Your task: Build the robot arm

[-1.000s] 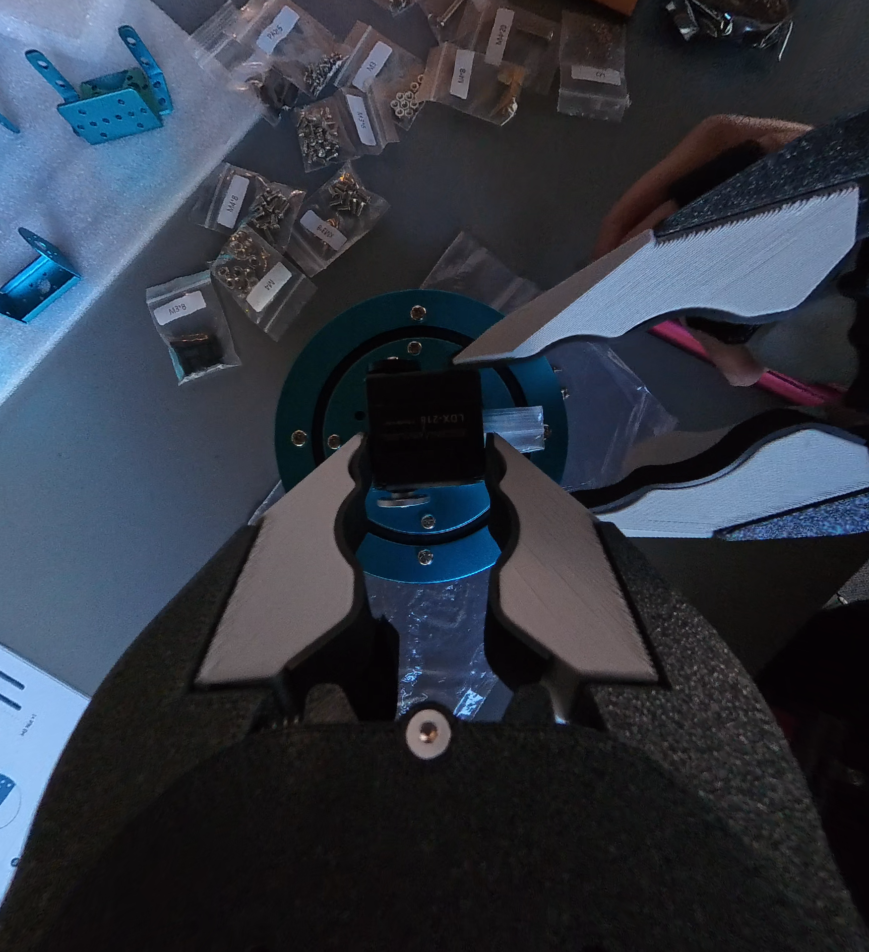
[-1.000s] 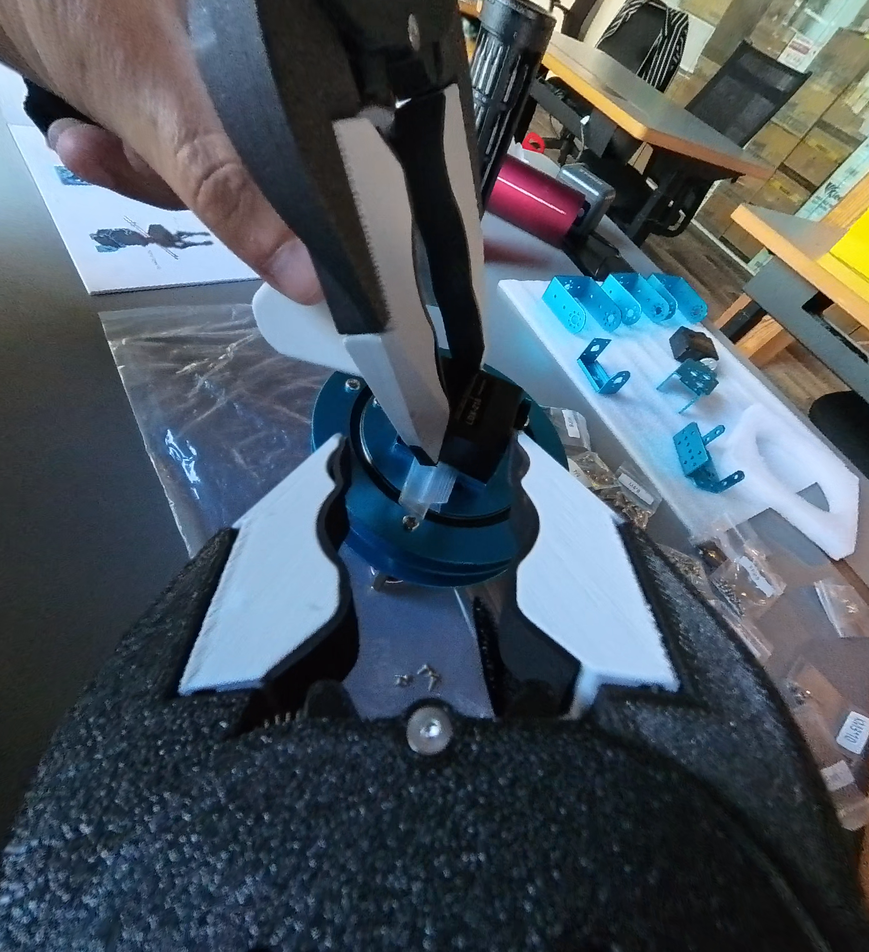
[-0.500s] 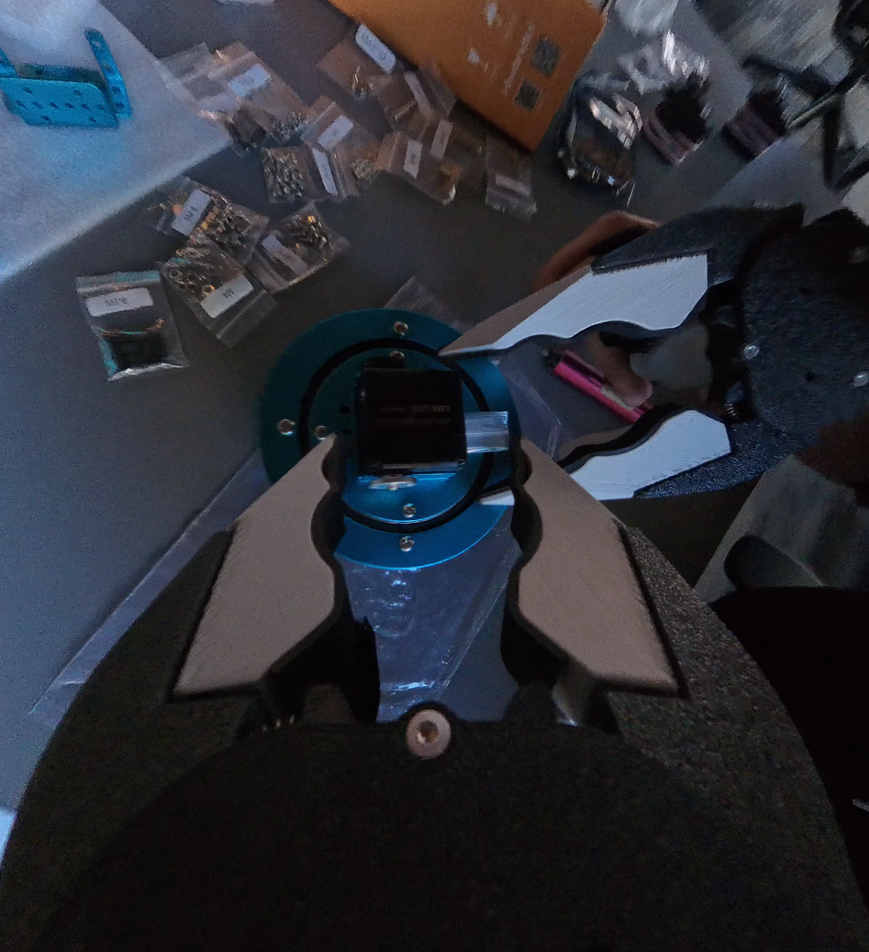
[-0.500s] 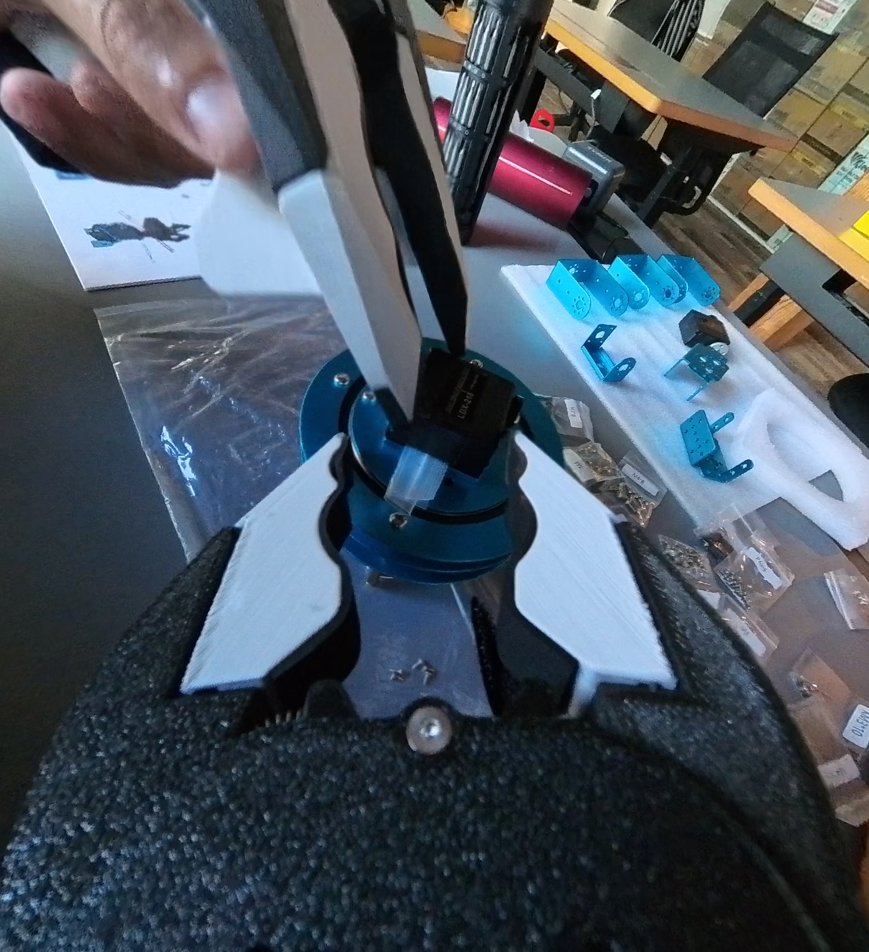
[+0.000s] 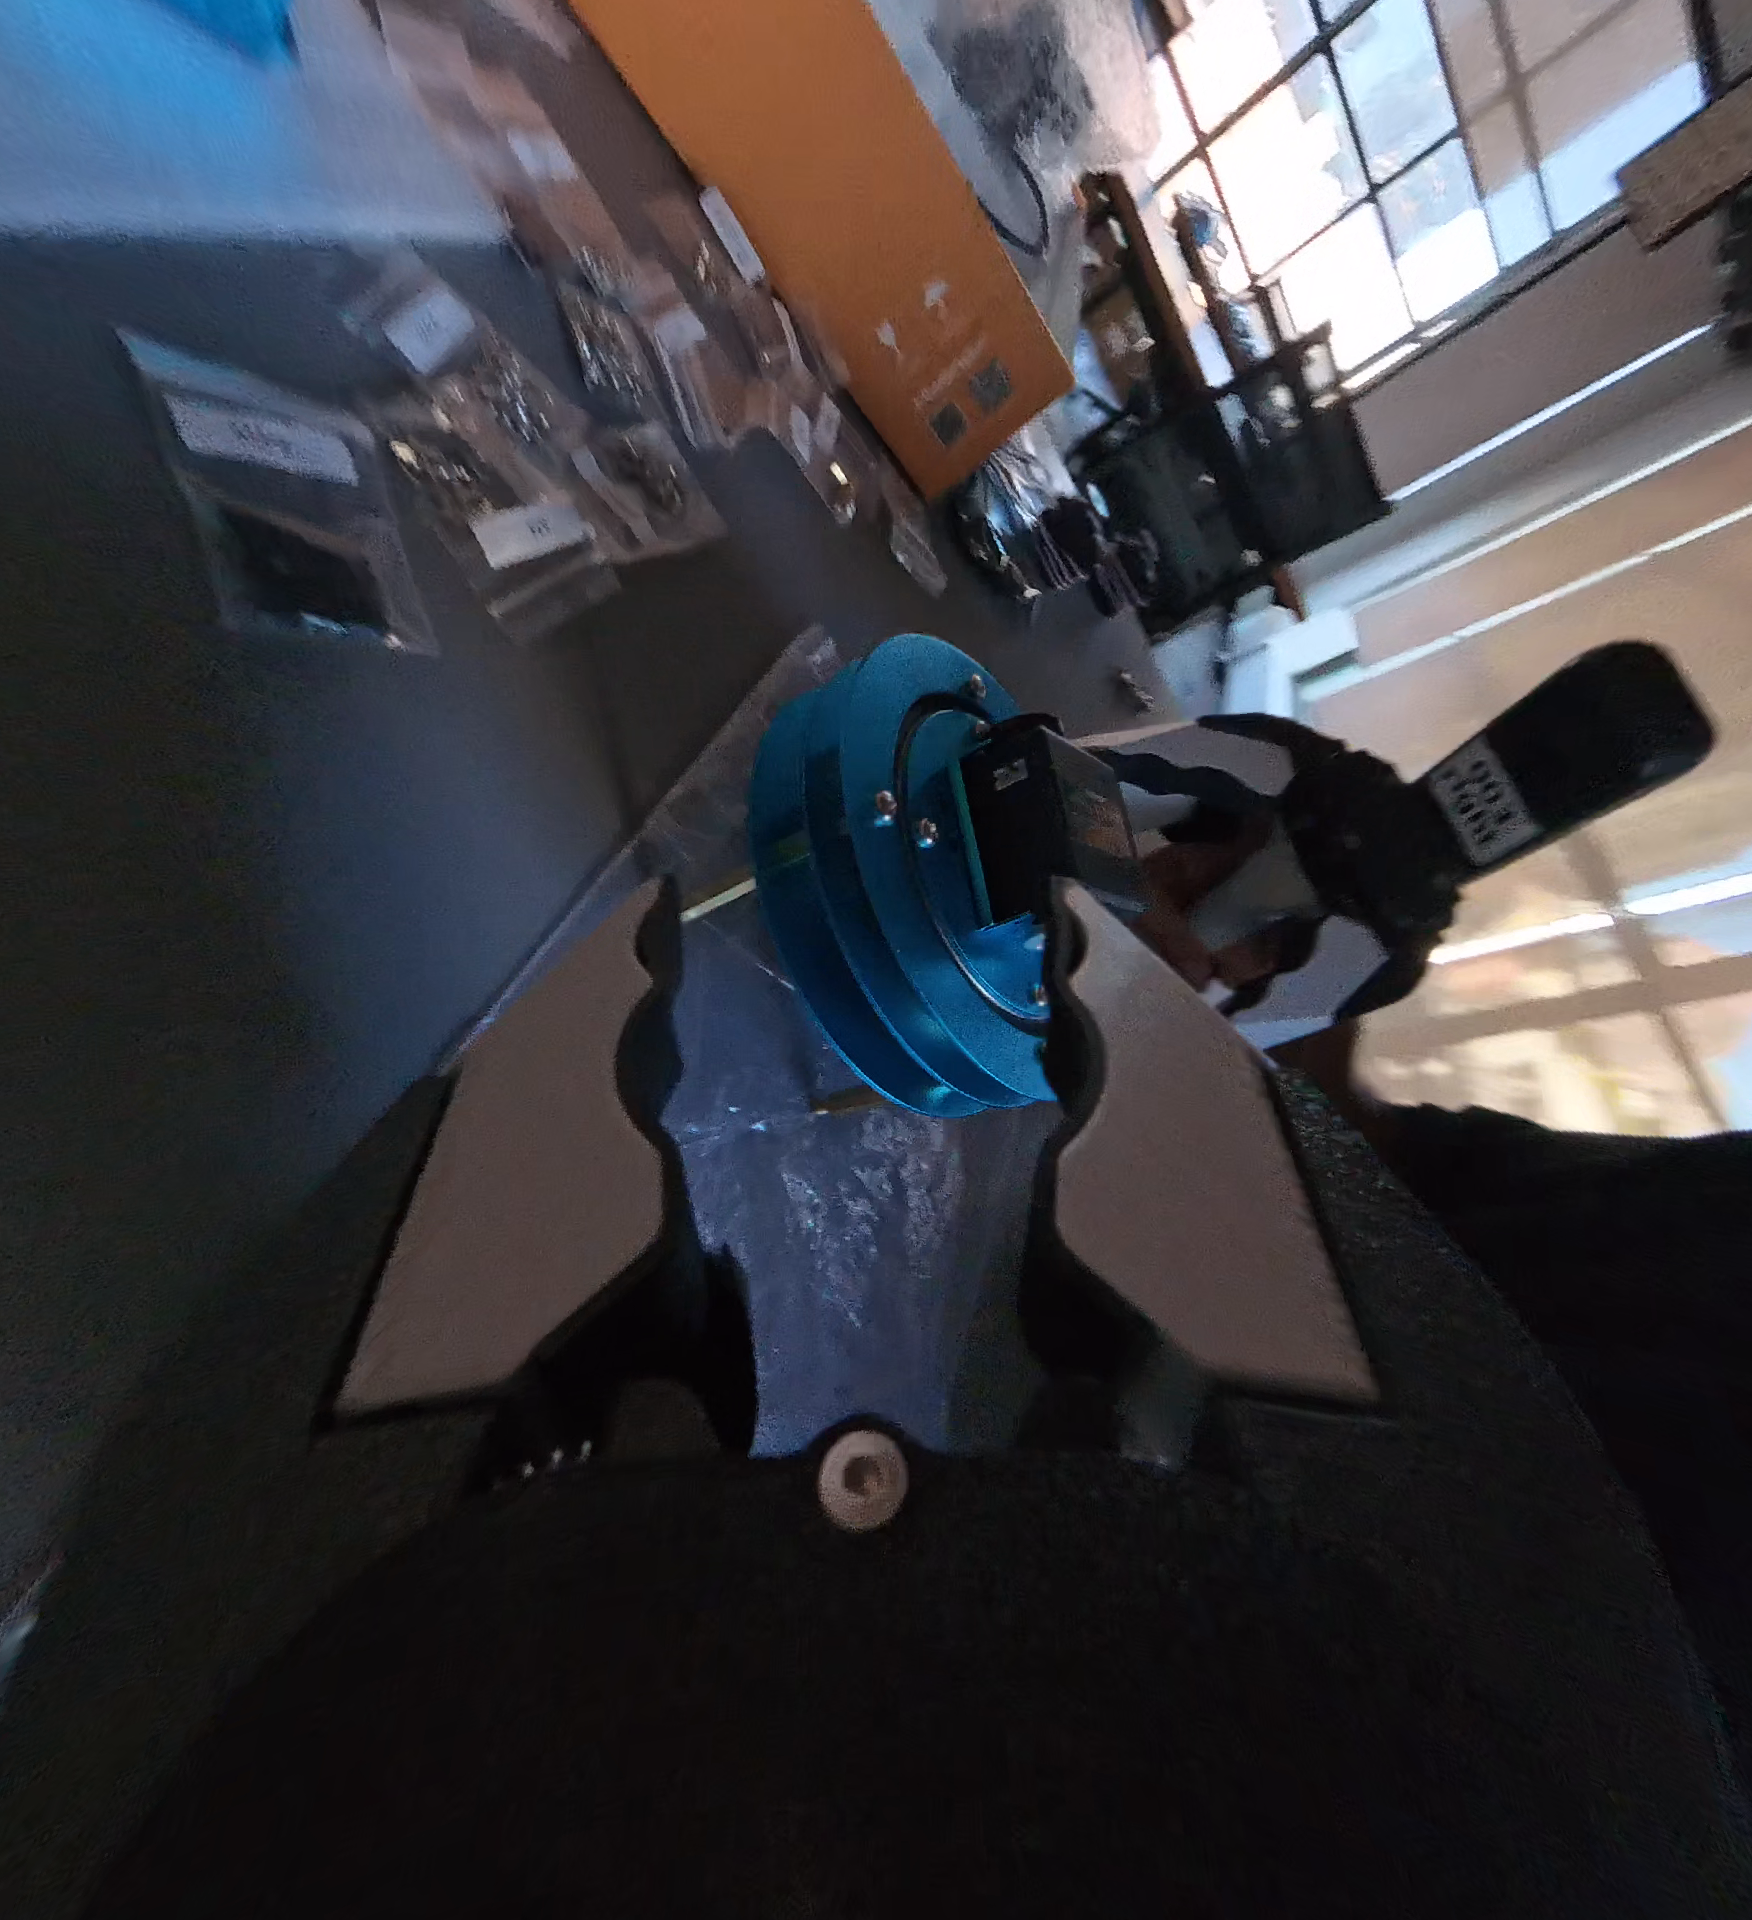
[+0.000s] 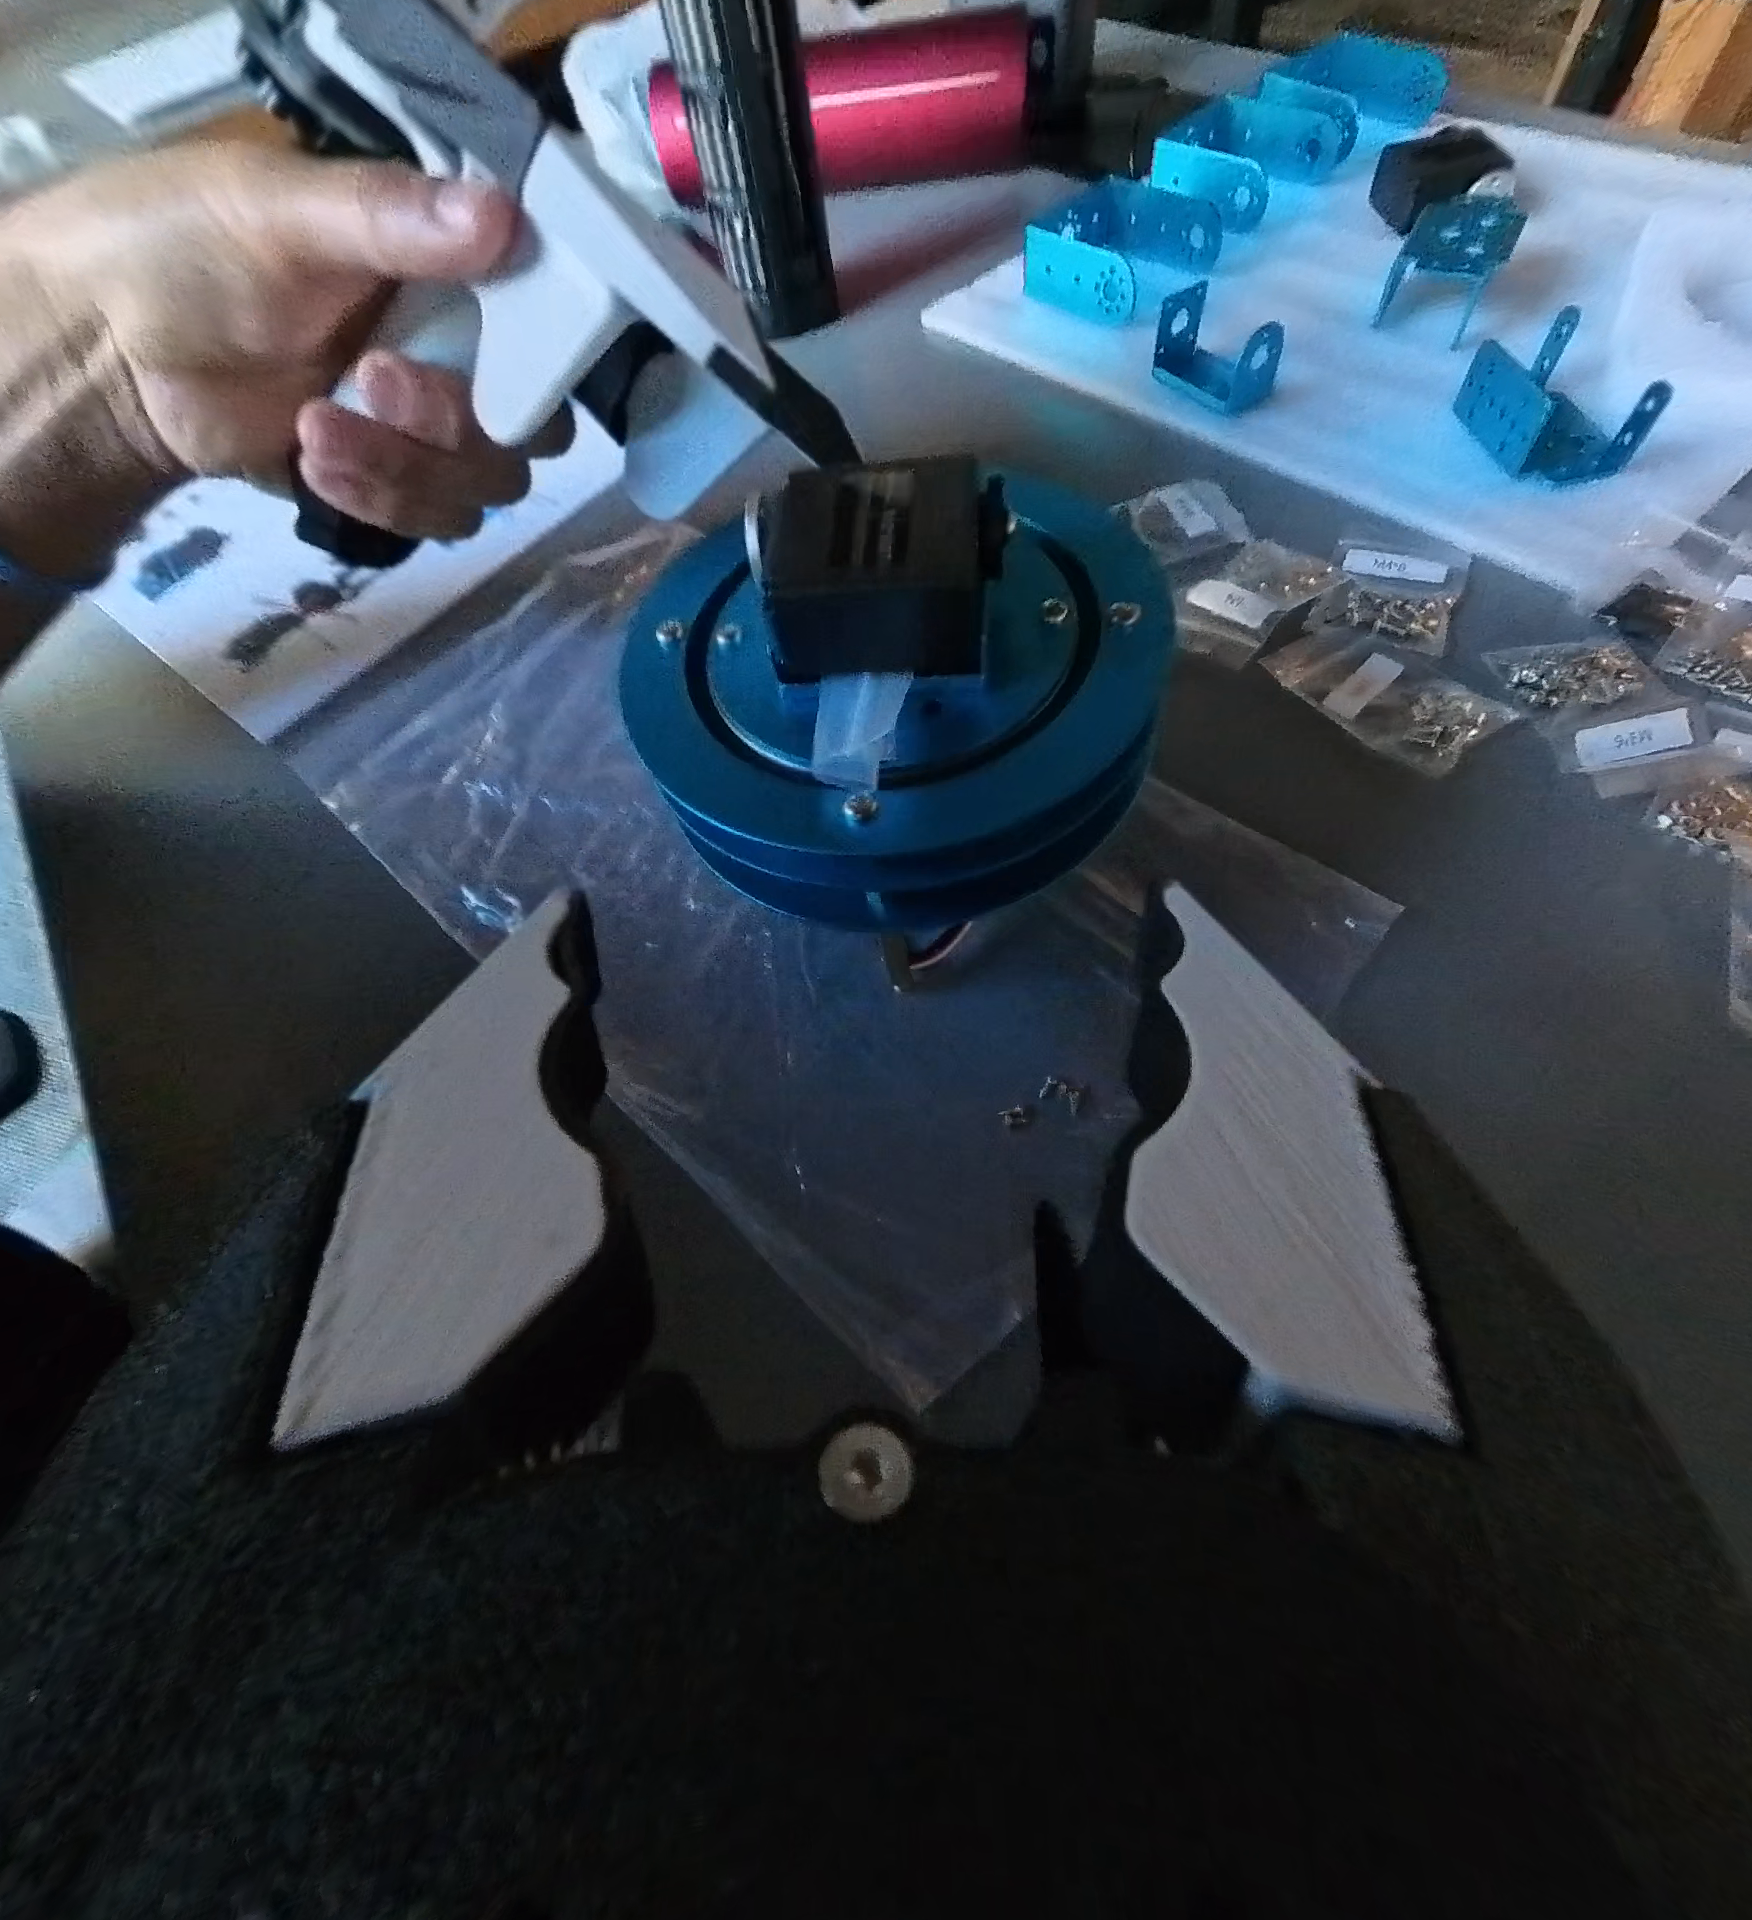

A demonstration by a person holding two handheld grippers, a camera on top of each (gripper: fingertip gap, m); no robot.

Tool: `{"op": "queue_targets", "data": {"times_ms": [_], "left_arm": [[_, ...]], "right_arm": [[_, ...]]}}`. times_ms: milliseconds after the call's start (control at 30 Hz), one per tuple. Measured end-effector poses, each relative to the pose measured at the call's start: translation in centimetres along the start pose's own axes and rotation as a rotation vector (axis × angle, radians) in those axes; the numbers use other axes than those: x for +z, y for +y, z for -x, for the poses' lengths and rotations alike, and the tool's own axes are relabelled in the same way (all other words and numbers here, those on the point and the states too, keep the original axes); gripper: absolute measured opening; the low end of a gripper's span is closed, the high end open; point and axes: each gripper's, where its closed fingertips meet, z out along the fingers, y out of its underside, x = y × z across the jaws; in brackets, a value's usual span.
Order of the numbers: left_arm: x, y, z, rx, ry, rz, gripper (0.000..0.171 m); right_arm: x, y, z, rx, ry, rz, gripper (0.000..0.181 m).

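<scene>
A blue round base (image 6: 955, 831) stands on a clear plastic bag (image 6: 830, 1122) on the dark table. A black servo block (image 6: 877, 571) sits on top of it, with a small clear plastic piece (image 6: 856, 727) beside it. My right gripper (image 6: 867, 909) is open and empty, just short of the base. My left gripper (image 5: 861, 914) is open and empty, tilted, with the base (image 5: 830, 914) and servo (image 5: 1017, 831) between and ahead of its tips. In the right wrist view the left gripper (image 6: 747, 457), held by a hand (image 6: 176, 332), has one tip close to the servo's far top edge.
A white foam sheet (image 6: 1371, 416) with several blue metal brackets (image 6: 1121, 249) lies at the back right. Small bags of screws (image 6: 1371, 665) lie to the right of the base. Loose screws (image 6: 1043, 1101) lie on the bag. A red cylinder (image 6: 851, 104), an orange box (image 5: 830, 208) and a printed sheet (image 6: 259, 623) lie farther off. One gripper's finger ends stand about 12 centimeters off the other's. The black servo block (image 6: 877, 571) is about 6 centimeters from both grippers' fingertips.
My left gripper opened, let go of the black servo, drew back and tilted over. My right gripper pulled back from around the blue base.
</scene>
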Motion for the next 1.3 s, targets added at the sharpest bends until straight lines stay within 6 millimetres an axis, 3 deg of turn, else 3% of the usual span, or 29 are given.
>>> {"op": "queue_targets", "data": {"times_ms": [133, 200, 267, 467, 733, 1067, 1300], "left_arm": [[1.3, 0.4, 0.3, -0.154, 0.144, 0.081, 0.080], [1.9, 0.6, 0.0, -0.191, 0.209, 0.118, 0.068], [2.3, 0.8, -0.4, -0.223, 0.260, 0.158, 0.067], [2.6, 0.9, 0.5, -0.256, 0.265, 0.154, 0.042], [2.0, 1.0, 0.1, -0.252, 0.201, 0.106, 0.035], [-0.9, 1.0, -1.4, -0.244, 0.120, -0.049, 0.036], [-3.7, 3.8, -1.3, -0.316, -0.042, -0.302, 0.038]], "right_arm": [[1.4, 0.3, -0.1, -0.033, 0.033, 0.071, 0.110], [2.4, 0.9, -0.7, -0.061, 0.072, 0.140, 0.112], [3.0, 1.1, -1.0, -0.053, 0.071, 0.163, 0.112], [4.3, 1.6, -1.1, -0.067, 0.018, 0.198, 0.103], [4.5, 1.4, -1.3, -0.122, -0.045, 0.233, 0.102], [4.6, -1.1, -0.1, -0.278, -0.169, 0.248, 0.101], [6.5, -1.7, 1.5, -0.534, -0.440, 0.313, 0.102]]}}
